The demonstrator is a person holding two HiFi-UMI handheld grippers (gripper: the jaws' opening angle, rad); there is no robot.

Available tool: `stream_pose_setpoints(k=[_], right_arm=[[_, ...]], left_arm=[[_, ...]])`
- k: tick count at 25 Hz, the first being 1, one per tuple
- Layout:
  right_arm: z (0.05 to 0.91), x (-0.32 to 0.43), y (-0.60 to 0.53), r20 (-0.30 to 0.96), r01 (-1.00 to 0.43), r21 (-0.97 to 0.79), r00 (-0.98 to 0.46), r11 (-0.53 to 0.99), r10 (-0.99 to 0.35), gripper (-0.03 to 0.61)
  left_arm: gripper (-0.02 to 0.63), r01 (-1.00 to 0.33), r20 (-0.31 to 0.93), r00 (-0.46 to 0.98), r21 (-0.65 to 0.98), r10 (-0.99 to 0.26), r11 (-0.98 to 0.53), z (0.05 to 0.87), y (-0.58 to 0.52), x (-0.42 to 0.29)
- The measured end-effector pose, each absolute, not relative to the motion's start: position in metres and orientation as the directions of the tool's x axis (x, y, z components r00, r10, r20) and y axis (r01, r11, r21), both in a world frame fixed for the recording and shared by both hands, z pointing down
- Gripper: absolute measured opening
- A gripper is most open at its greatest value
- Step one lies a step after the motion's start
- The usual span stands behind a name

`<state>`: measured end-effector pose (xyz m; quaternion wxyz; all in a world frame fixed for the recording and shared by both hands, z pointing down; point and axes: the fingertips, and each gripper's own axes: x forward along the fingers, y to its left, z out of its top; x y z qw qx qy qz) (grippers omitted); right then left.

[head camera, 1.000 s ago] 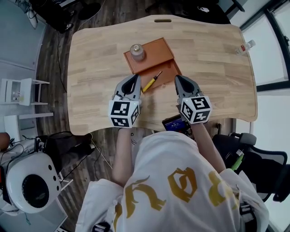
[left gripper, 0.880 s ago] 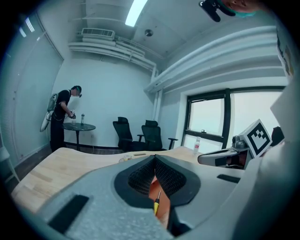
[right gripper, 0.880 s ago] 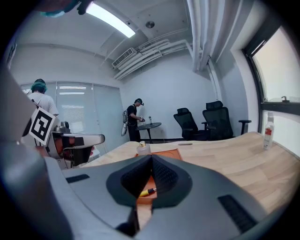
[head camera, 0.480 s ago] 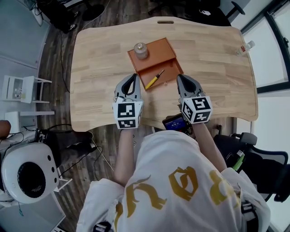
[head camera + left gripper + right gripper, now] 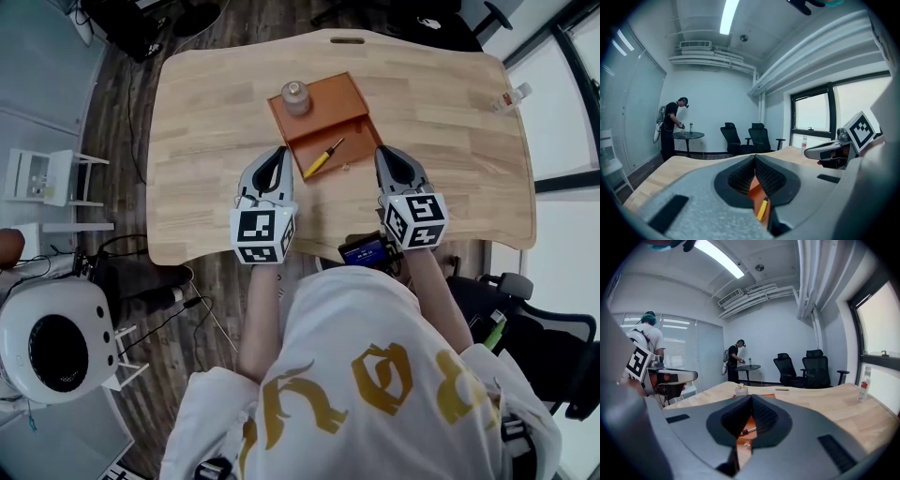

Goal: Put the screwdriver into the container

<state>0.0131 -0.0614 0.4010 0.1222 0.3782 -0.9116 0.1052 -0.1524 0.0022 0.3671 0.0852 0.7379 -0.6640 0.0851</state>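
Head view: left gripper and right gripper, both closed and empty, flank a yellow-handled screwdriver lying in an orange rectangular tray. Only the two gripper views show the black office chairs.

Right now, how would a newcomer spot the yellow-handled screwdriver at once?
On the light wooden table, find the orange-brown rectangular tray near its middle. On the tray's darker near half lies the slim screwdriver, set diagonally. Its yellow handle and thin shaft set it apart from the small pale jar standing upright on the far half.
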Motion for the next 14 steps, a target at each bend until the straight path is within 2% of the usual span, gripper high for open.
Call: stream_pose_setpoints(k=[14], right_arm=[[0.394,0.034,-0.065,0.297,-0.735,-0.117,-0.668,0.668,-0.682,0.009]], left_arm=[[0.009,-0.989,0.231,0.132,0.1,-0.964,-0.111,0.374,-0.013,-0.146]])
